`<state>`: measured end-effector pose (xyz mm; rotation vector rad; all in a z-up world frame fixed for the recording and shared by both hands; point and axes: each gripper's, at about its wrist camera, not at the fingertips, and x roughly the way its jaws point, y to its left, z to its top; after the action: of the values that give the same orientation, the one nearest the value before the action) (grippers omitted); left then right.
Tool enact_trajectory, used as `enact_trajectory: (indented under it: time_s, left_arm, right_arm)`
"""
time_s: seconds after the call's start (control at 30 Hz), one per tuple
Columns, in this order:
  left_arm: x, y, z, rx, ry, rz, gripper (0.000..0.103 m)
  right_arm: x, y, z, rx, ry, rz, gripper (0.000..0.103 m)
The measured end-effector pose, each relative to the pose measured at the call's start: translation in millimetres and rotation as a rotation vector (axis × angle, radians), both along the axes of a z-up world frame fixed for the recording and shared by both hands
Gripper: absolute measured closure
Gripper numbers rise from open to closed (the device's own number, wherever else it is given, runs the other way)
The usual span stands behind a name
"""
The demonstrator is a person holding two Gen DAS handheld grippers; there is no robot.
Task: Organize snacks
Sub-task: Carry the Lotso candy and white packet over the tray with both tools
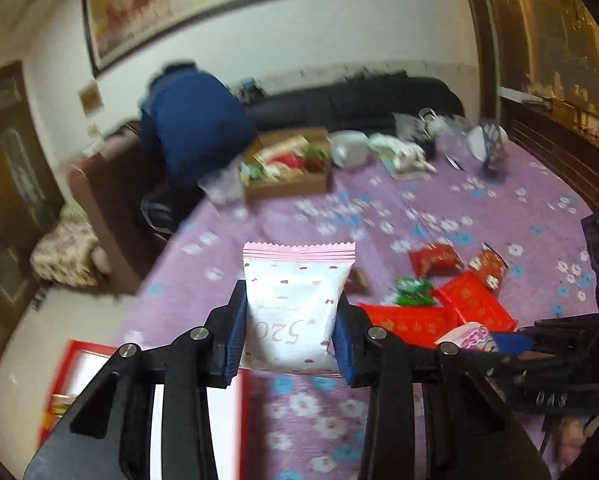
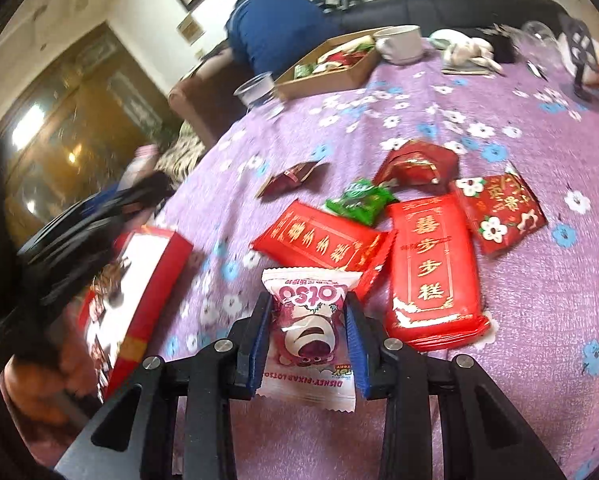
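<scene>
My left gripper is shut on a white and pink snack packet printed "520", held up above the purple flowered tablecloth. My right gripper is shut on a pink Lotso candy packet, just in front of a pile of snacks. That pile holds two long red cake packets, a green packet, a red flowered packet and a red pouch. A small dark red packet lies apart to the left. A red box with a white inside stands at the table's left edge.
At the far side of the table are a brown cardboard box with snacks in it, a clear plastic cup, a white bowl, glassware and a dark stand. A person in blue bends over beyond the table, by a dark sofa.
</scene>
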<state>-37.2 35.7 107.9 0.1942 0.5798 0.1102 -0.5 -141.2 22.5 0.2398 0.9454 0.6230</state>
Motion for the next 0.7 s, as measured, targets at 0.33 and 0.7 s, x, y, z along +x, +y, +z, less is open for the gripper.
enact_trajectory:
  time_s: [0.33, 0.7]
  left_arm:
    - [-29.7, 20.6, 23.8, 0.069, -0.117, 0.088, 0.067]
    - [-43.3, 43.4, 25.6, 0.035, -0.136, 0.130, 0.067]
  right_arm:
    - [3.0, -4.5, -2.6, 0.060, 0.012, -0.032, 0.068]
    - [6.4, -8.0, -7.2, 0.059, 0.011, -0.065, 0.068]
